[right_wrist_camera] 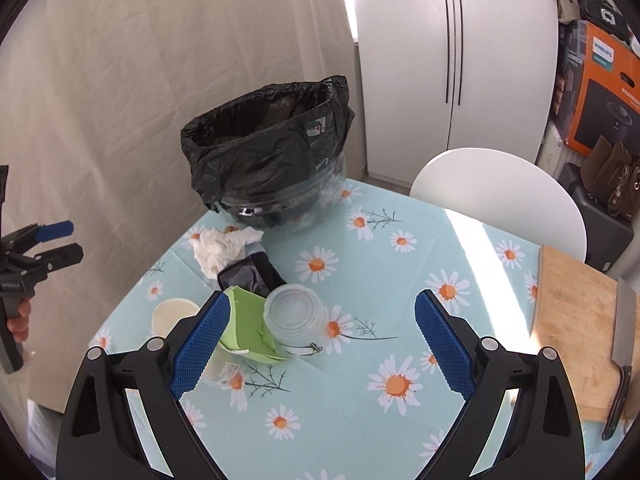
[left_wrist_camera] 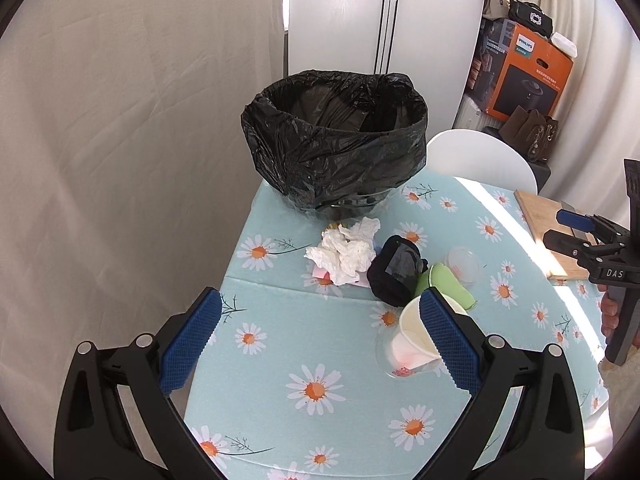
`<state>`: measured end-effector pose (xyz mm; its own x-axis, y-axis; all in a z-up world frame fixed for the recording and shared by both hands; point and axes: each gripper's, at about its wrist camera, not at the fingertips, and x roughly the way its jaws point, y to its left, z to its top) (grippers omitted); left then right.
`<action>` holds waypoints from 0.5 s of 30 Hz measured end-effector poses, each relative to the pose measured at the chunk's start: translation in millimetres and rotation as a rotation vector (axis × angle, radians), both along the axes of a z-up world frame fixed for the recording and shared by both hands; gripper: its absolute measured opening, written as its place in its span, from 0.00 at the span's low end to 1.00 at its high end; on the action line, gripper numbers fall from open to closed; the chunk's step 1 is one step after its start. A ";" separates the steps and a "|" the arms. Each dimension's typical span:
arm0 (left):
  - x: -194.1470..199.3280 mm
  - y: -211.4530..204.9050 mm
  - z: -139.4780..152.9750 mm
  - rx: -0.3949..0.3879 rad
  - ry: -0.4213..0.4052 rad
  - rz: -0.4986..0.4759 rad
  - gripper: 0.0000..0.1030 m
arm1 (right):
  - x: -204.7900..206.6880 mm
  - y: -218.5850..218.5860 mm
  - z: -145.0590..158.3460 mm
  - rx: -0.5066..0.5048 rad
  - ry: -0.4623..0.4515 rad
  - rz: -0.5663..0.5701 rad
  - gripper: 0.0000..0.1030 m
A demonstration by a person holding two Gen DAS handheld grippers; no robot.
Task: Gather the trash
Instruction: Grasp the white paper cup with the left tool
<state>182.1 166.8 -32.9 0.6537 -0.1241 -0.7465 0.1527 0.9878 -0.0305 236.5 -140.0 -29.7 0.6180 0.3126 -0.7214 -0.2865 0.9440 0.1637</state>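
seemingly at the very start of the clean-up, both sets of tongs hang spread wide and holding nothing above a daisy-print surface (right_wrist_camera: 360,280), where every scrap is yet to be gathered. the left tongs (left_wrist_camera: 320,344) hover over bare cloth, their right pad crossing in front of a tipped paper cup (left_wrist_camera: 412,332); the right tongs (right_wrist_camera: 322,340) sit just beside the green carton (right_wrist_camera: 248,332) and a clear plastic lid (right_wrist_camera: 294,312), gripping neither.

the trash lies in one loose cluster near the foot of the bin (left_wrist_camera: 336,140), a clear tub lined with a black bag at the far edge of the surface. what can be seen of the bag's inside looks dark and bare, so by this view nothing has gone in yet and the whole job remains.

counted: one crumpled white tissue wad (left_wrist_camera: 344,254), with something pink tucked beneath it; one black wrapper or pouch (left_wrist_camera: 396,270); one green carton; one clear lid; one paper cup, seemingly nested in a clear cup. that makes five or six pieces to move. off to the side, one wooden cutting board (right_wrist_camera: 576,320) carries one cleaver (right_wrist_camera: 624,320), neither looking like trash.
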 end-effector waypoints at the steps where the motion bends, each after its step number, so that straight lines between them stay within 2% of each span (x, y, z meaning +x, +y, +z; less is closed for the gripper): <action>1: -3.8 -2.6 -3.4 0.008 -0.001 0.005 0.94 | -1.5 -2.0 -2.7 0.005 0.007 0.001 0.87; 5: -17.9 -12.6 -18.4 -0.011 0.010 0.000 0.94 | -8.9 -7.2 -9.7 0.029 0.020 0.015 0.87; 7: -25.2 -19.6 -24.2 0.004 -0.011 -0.003 0.94 | -12.2 -7.7 -13.1 0.038 0.031 0.024 0.87; 15: -44.2 -40.9 -52.3 -0.043 -0.025 -0.075 0.94 | -19.5 -3.4 -30.9 0.012 0.067 0.059 0.86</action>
<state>137.9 125.9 -85.2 0.6598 -0.2045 -0.7231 0.2271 0.9715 -0.0676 217.0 -143.4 -60.6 0.5487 0.3561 -0.7564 -0.3298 0.9236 0.1957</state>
